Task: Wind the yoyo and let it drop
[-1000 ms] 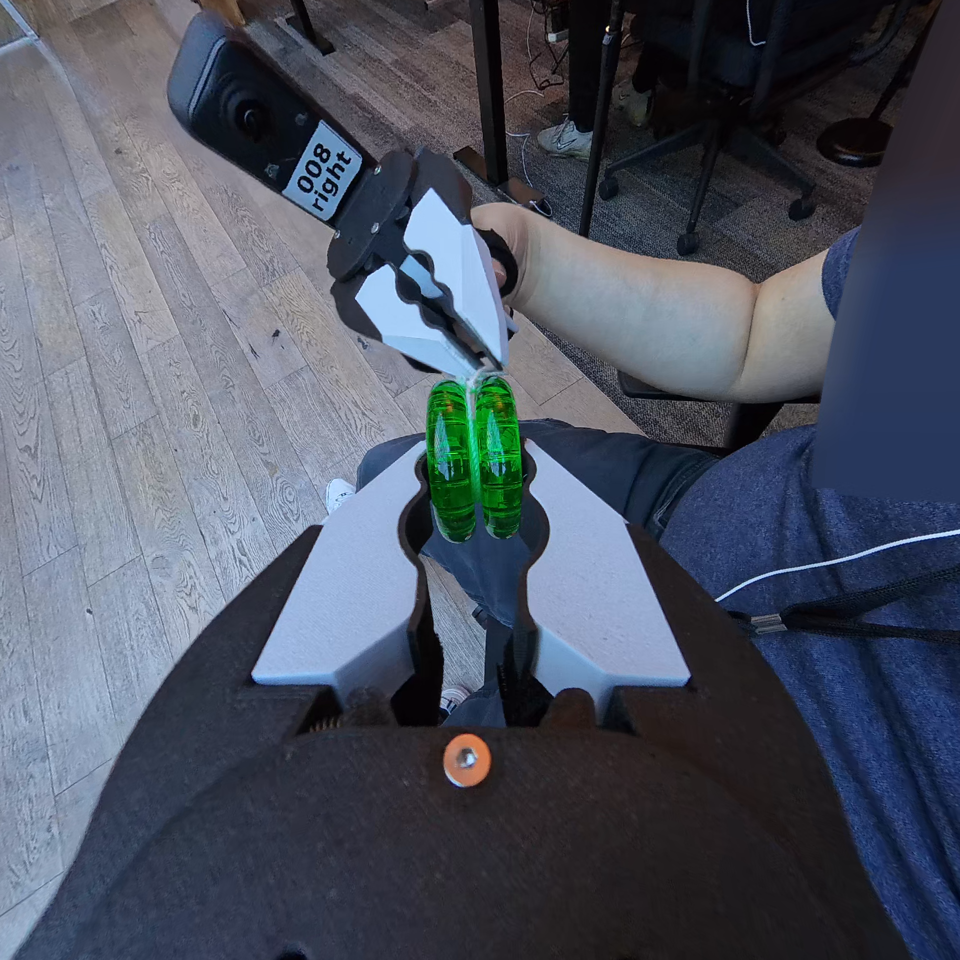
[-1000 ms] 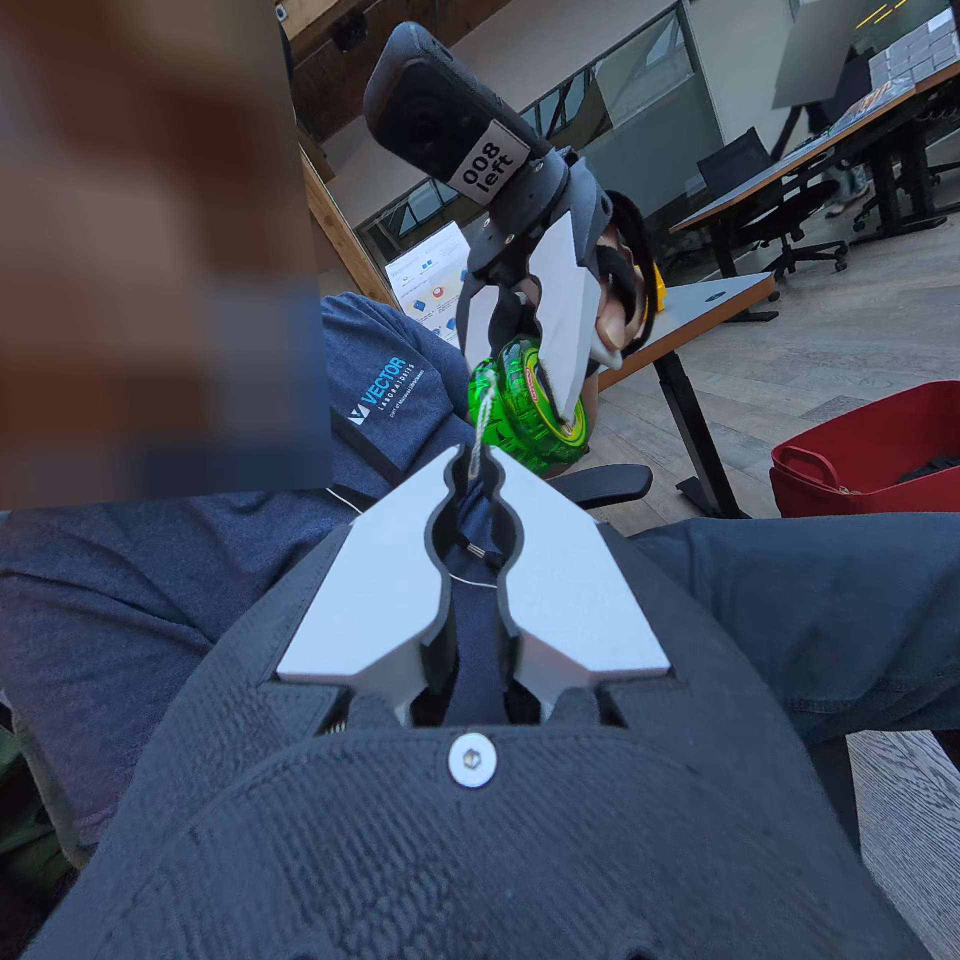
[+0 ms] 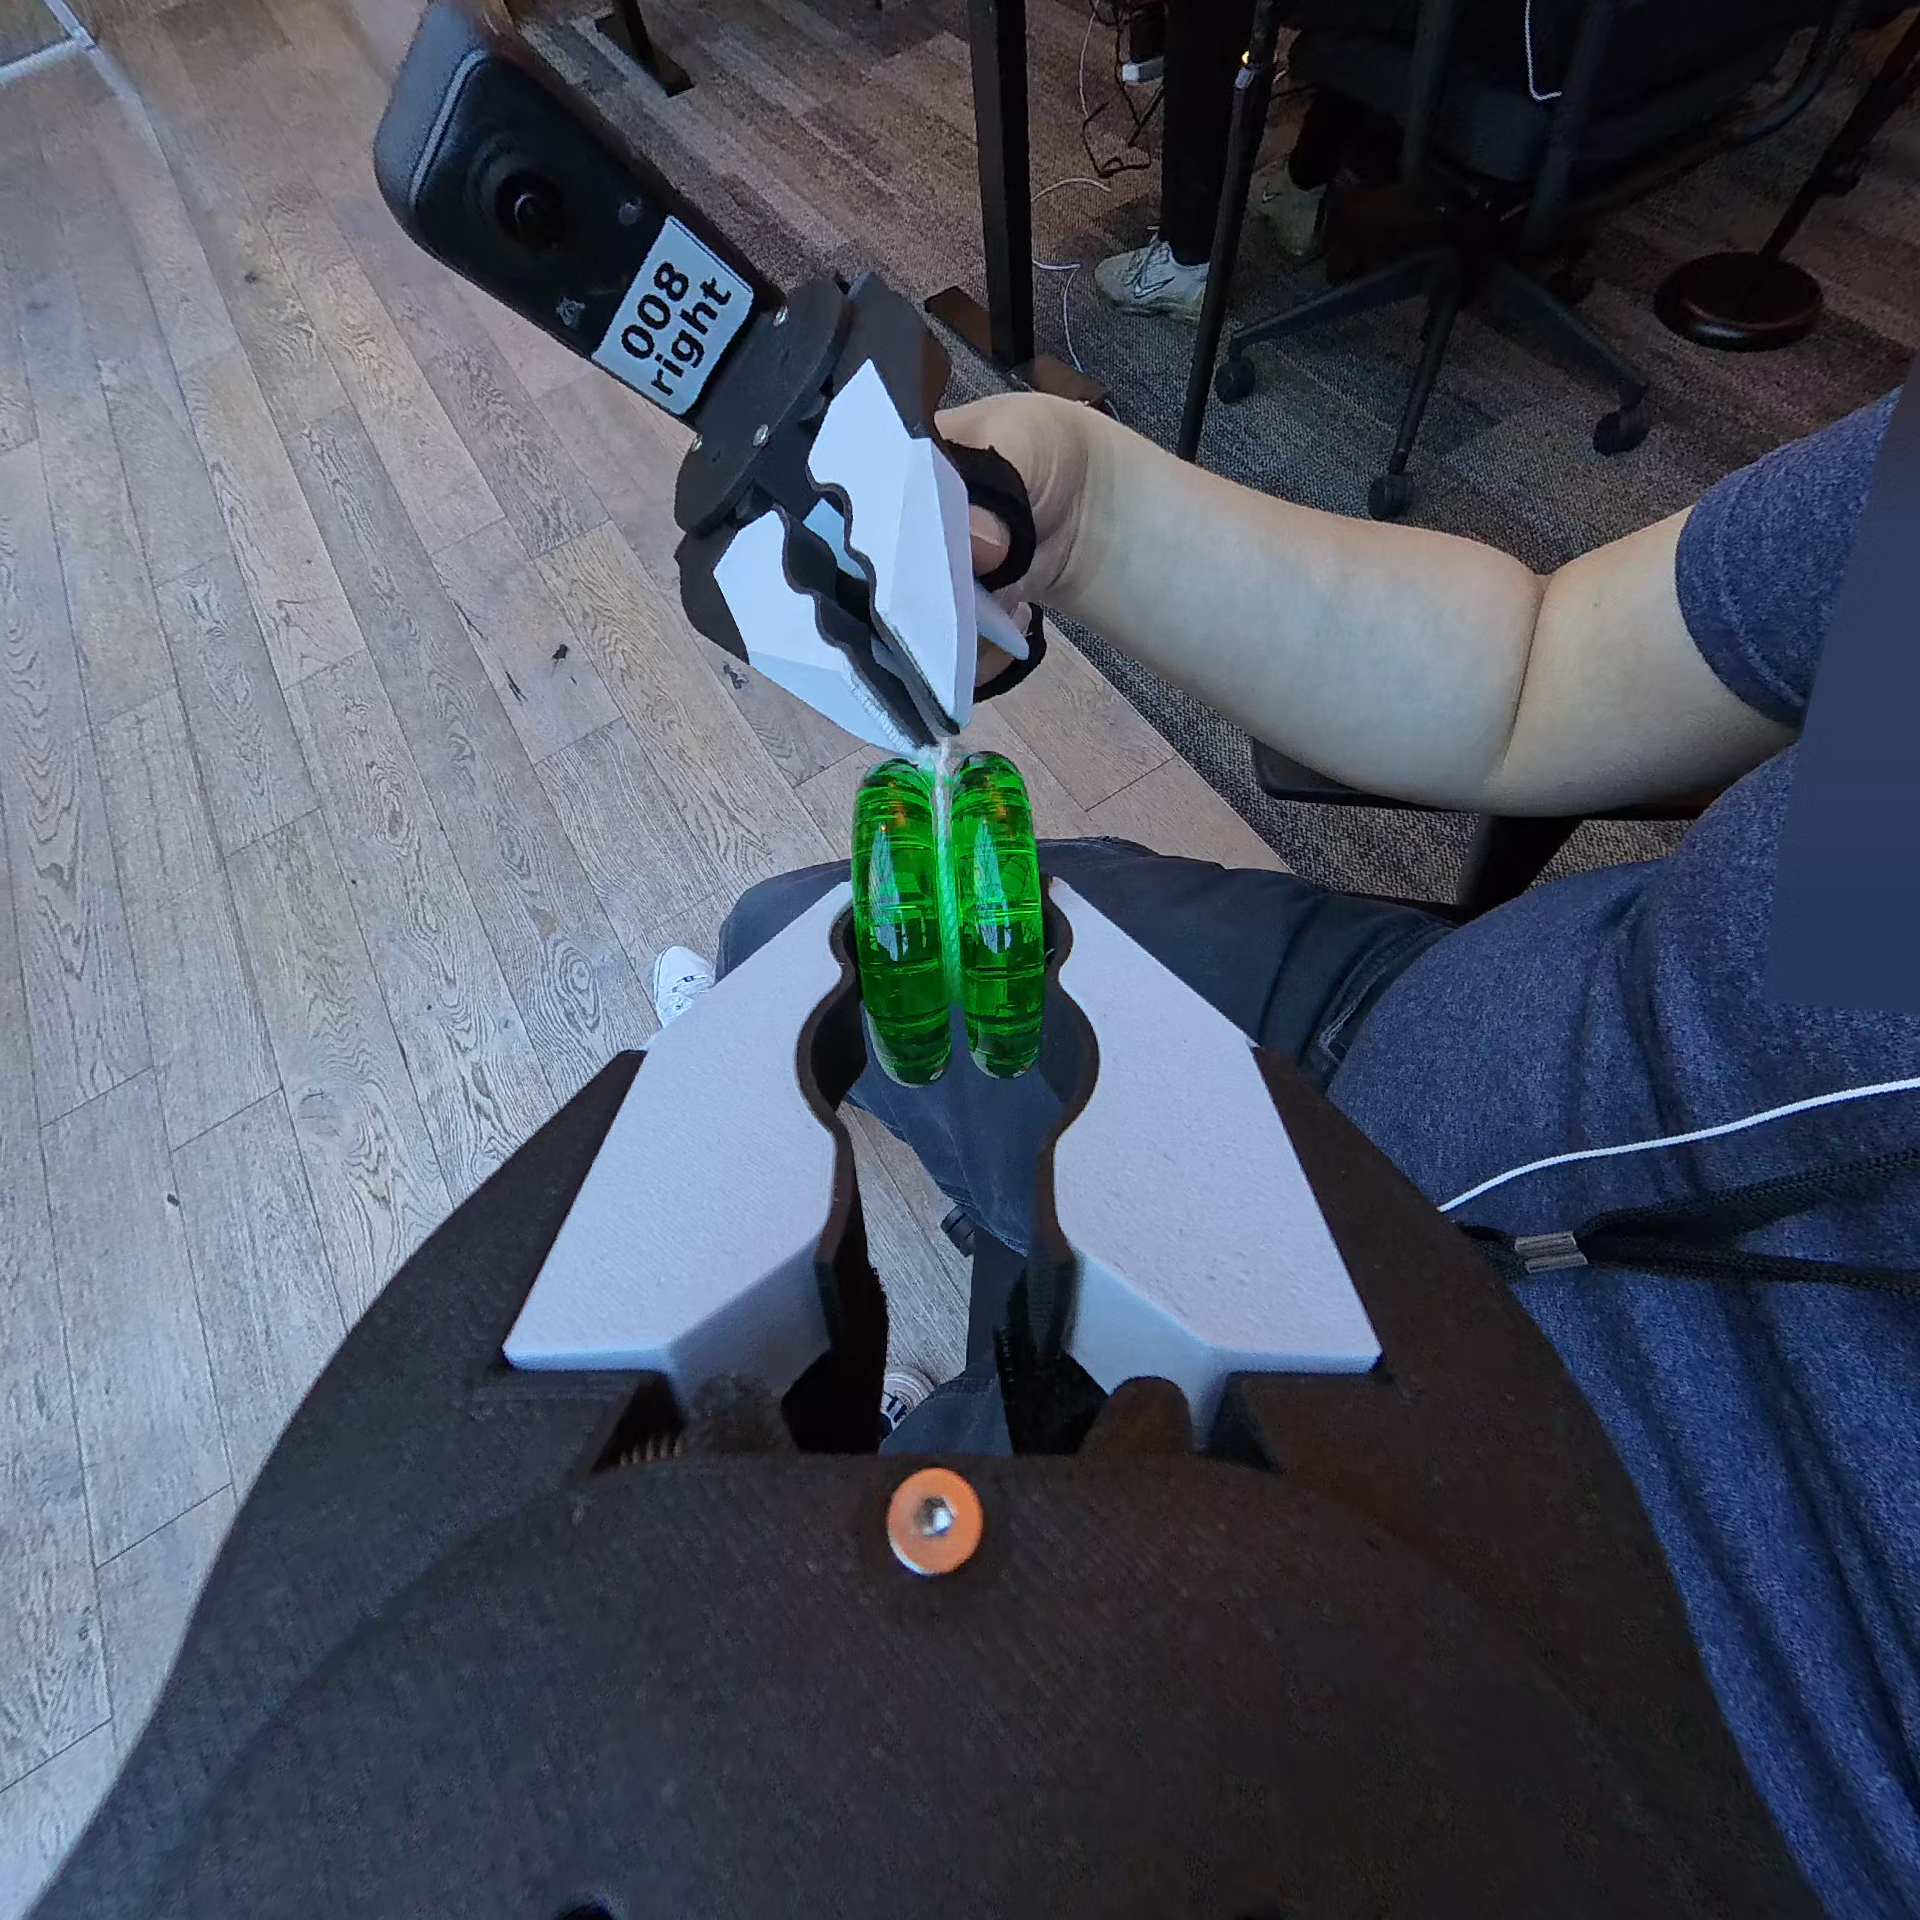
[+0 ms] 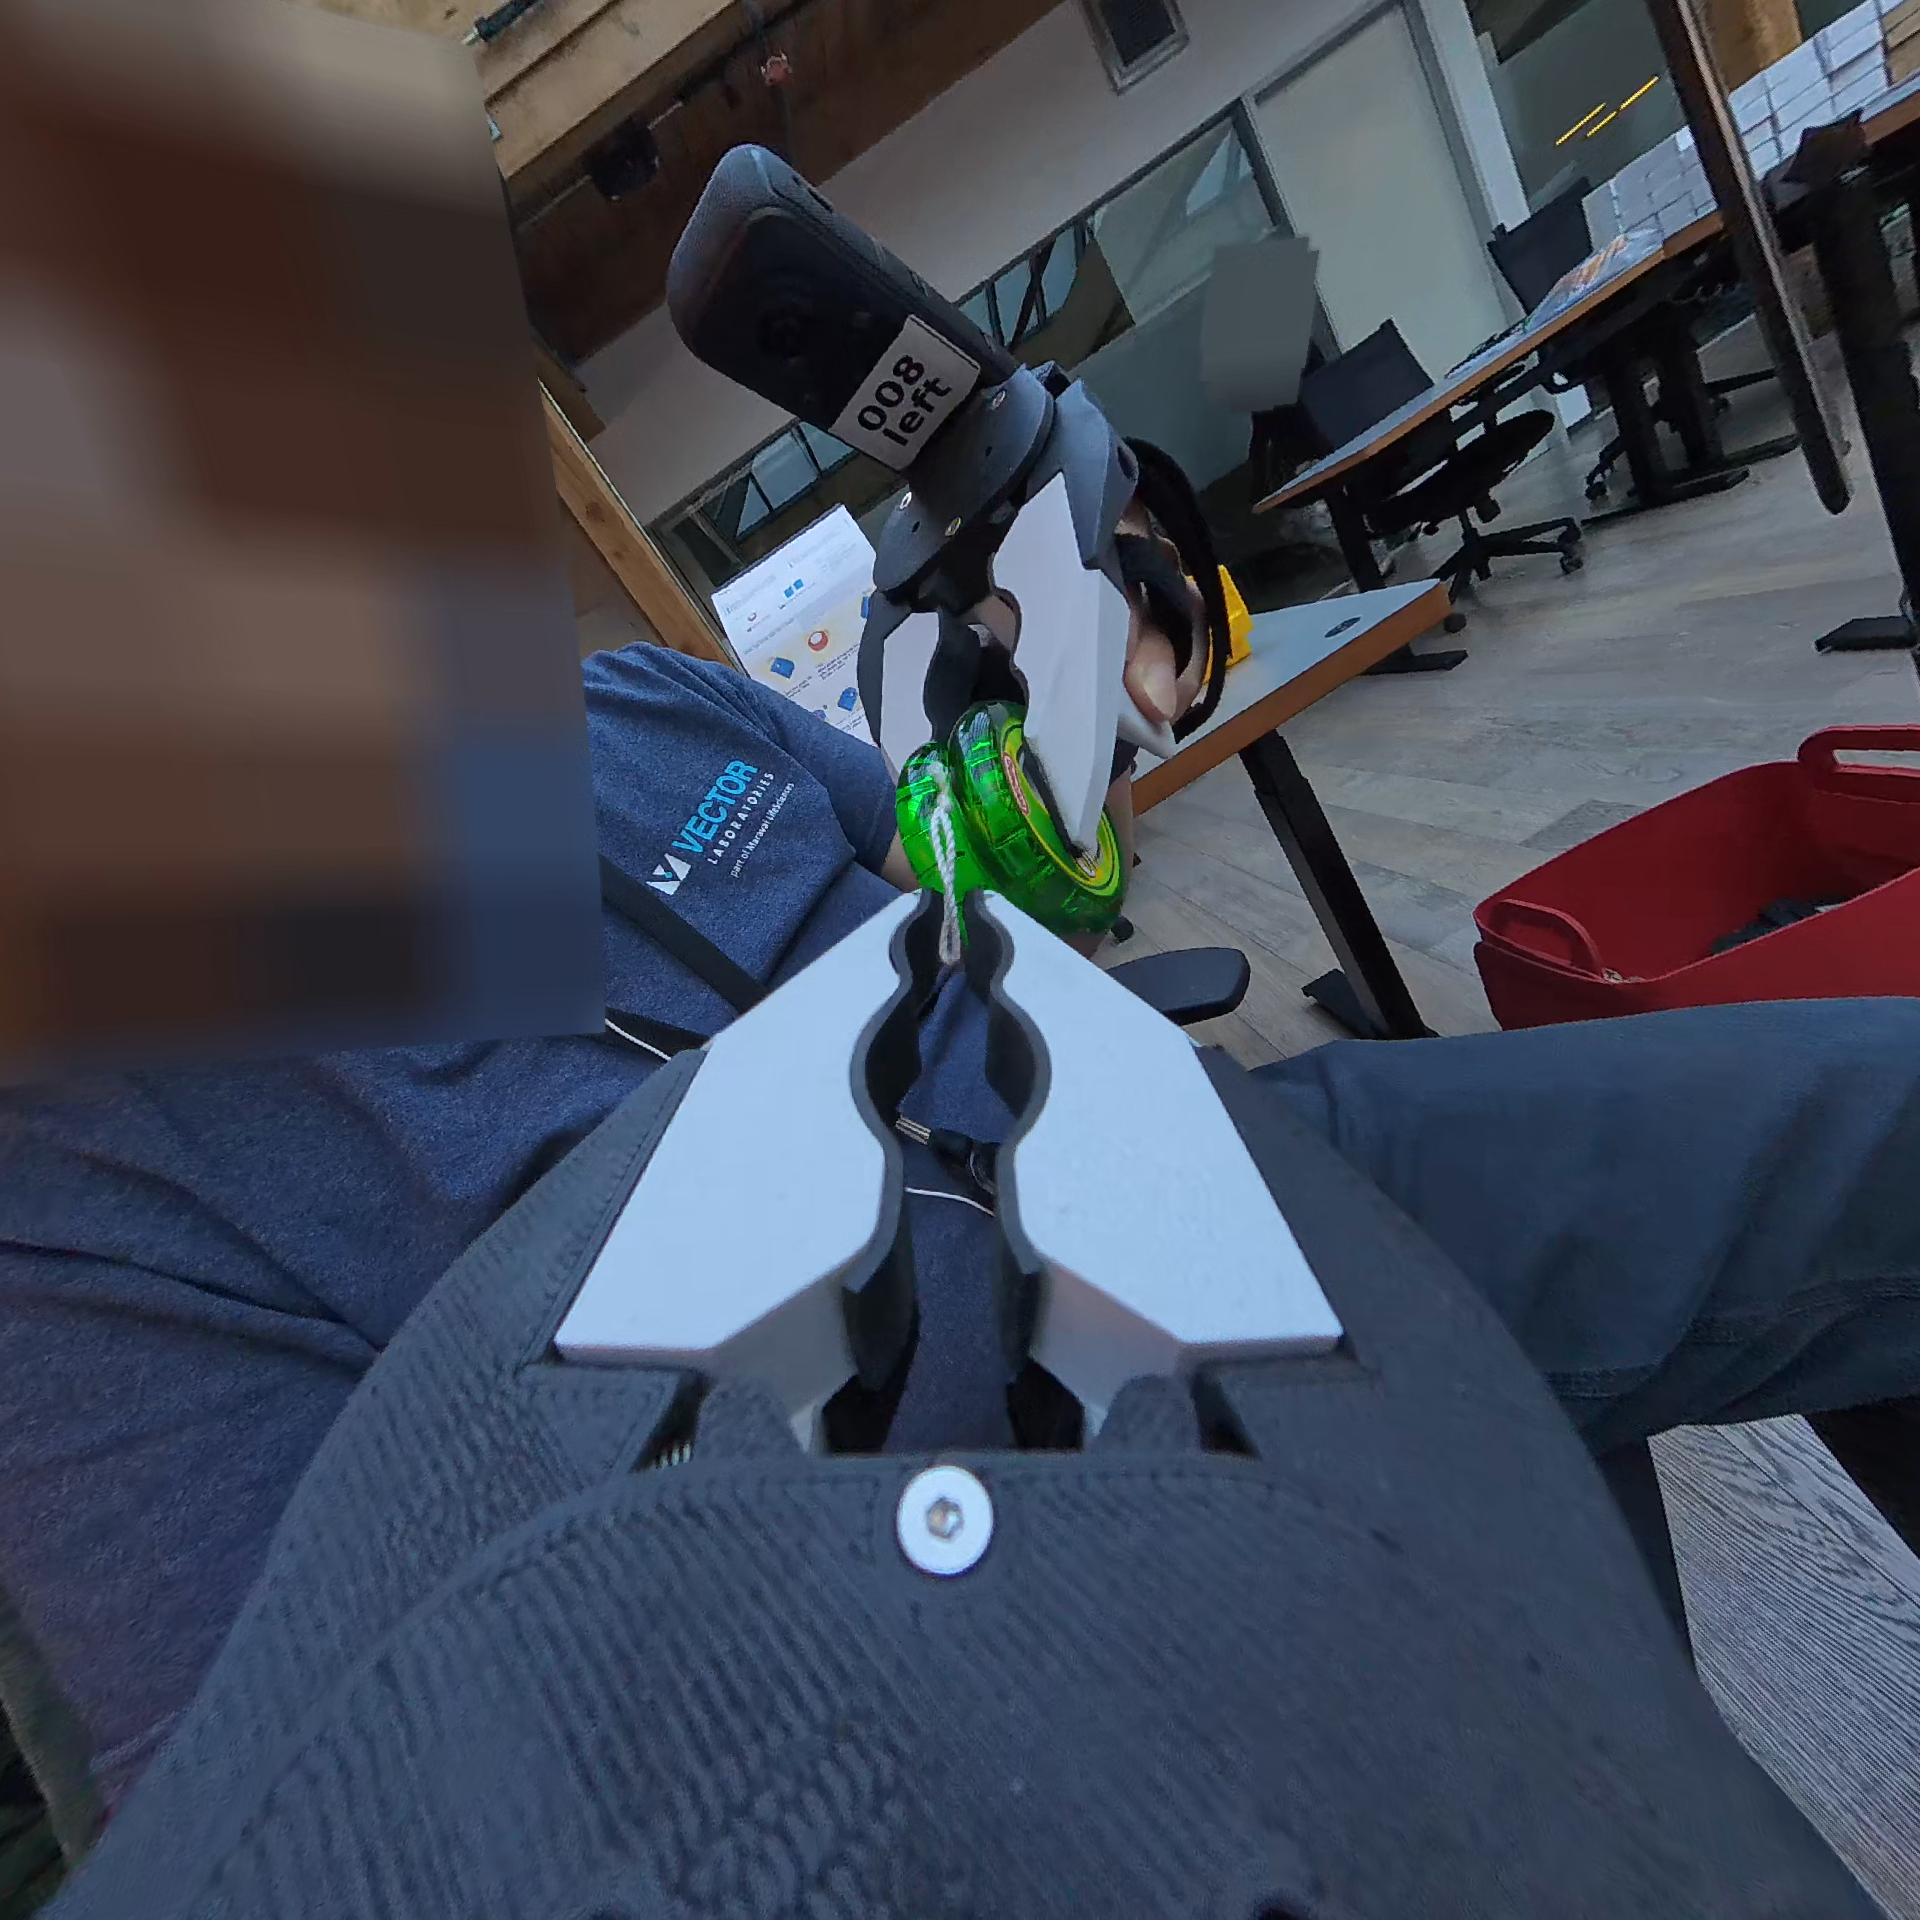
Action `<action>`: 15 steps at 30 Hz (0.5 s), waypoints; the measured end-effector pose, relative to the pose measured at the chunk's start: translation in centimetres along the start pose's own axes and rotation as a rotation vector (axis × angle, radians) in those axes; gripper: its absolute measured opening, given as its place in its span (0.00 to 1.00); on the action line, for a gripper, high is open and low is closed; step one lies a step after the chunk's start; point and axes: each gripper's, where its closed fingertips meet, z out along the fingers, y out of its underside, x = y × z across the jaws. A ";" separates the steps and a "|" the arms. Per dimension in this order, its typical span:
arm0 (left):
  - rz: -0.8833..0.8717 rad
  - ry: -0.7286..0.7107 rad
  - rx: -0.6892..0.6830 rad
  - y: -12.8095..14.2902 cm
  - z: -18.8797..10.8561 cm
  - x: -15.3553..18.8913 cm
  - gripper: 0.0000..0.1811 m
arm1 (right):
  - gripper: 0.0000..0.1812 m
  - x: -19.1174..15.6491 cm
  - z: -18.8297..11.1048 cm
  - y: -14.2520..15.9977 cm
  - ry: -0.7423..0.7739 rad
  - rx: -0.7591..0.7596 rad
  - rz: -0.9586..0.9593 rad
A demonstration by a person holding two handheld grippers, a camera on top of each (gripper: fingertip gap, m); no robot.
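Observation:
A clear green yoyo (image 3: 945, 920) stands on edge between the tips of my left gripper (image 3: 948, 935), which is shut on its two flat sides. It also shows in the right wrist view (image 4: 997, 821), held by the left gripper (image 4: 1013, 790). A white string (image 4: 945, 883) runs from the yoyo's groove into my right gripper (image 4: 951, 920), which is shut on it. In the left wrist view the right gripper (image 3: 935, 732) sits just above the yoyo's rim, tips pinching the string (image 3: 943, 764).
I am over a seated person's lap (image 3: 1195, 935) and blue shirt (image 4: 727, 831). Wood floor (image 3: 260, 727) lies to the left. An office chair (image 3: 1507, 208) and desk legs (image 3: 997, 177) stand behind. A red tub (image 4: 1714, 883) and desks (image 4: 1351, 634) are at the right. The tips of both grippers are at nearly the same place.
The two grippers have barely moved. The right gripper still pinches the string just above the yoyo held by the left gripper.

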 end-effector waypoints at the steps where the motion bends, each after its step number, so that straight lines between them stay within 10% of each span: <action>1: -0.001 -0.001 0.001 0.0 0.0 0.0 0.15 | 0.01 0.0 0.0 0.2 0.003 -0.010 -0.004; 15: -0.003 0.008 0.012 -0.1 -0.1 0.2 0.15 | 0.00 0.3 0.6 0.9 0.030 -0.069 -0.028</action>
